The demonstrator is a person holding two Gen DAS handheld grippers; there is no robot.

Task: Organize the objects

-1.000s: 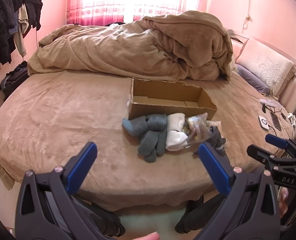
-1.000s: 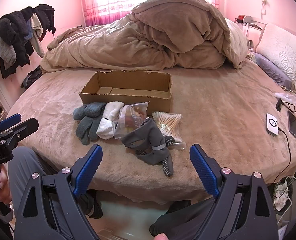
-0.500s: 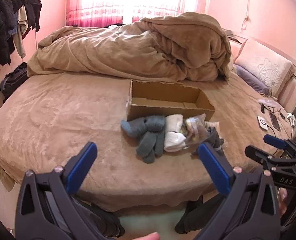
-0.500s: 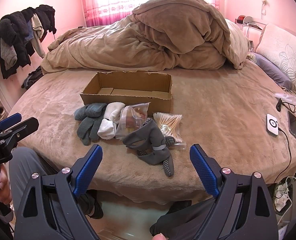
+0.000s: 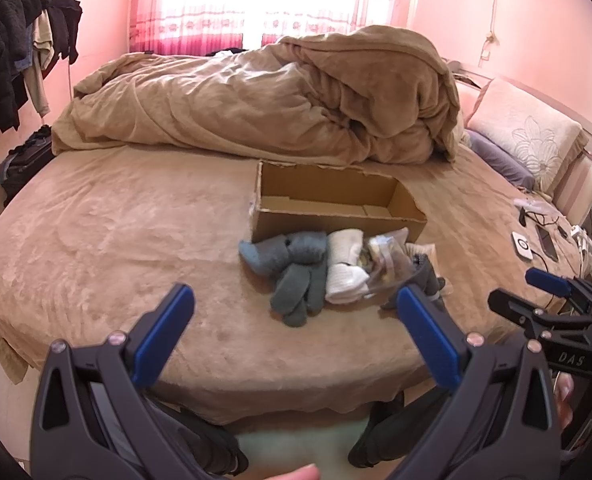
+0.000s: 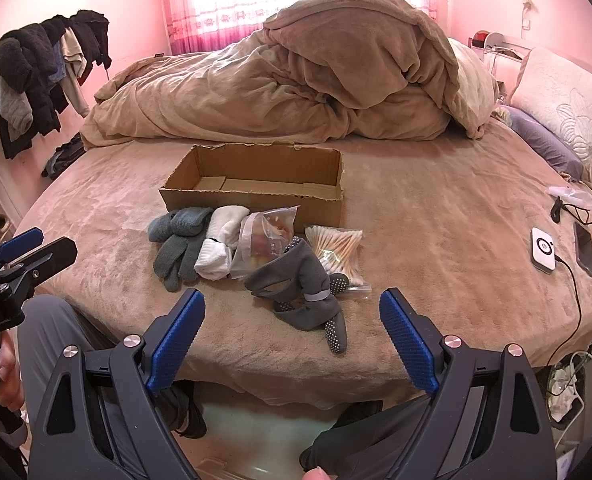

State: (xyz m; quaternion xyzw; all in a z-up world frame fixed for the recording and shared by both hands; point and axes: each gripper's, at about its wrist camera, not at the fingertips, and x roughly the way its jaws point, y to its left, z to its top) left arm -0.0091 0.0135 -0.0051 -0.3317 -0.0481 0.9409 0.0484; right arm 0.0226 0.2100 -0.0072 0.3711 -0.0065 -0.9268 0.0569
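Both grippers point(image 5: 294, 312) point(image 6: 292, 314) slightly nearer socks point(image 6: 182, 246)

This is a bedroom in a home. A wide bed point(image 6: 435, 208) with a tan plush cover fills most of the room, and a rumpled tan duvet point(image 6: 296, 84) is heaped across its far side. At the right, a pale pillow with an embroidered flower point(image 6: 571, 108) leans by the headboard, a lilac pillow point(image 6: 543, 144) in front of it. The walls are pink, and a bright window with pink patterned curtains point(image 6: 232, 4) sits at the far end. On the left, dark jackets and other clothes point(image 6: 44, 68) hang in a bunch. A phone point(image 6: 585, 248) and a white charger with a cable point(image 6: 543, 249) lie on the bed's right edge.
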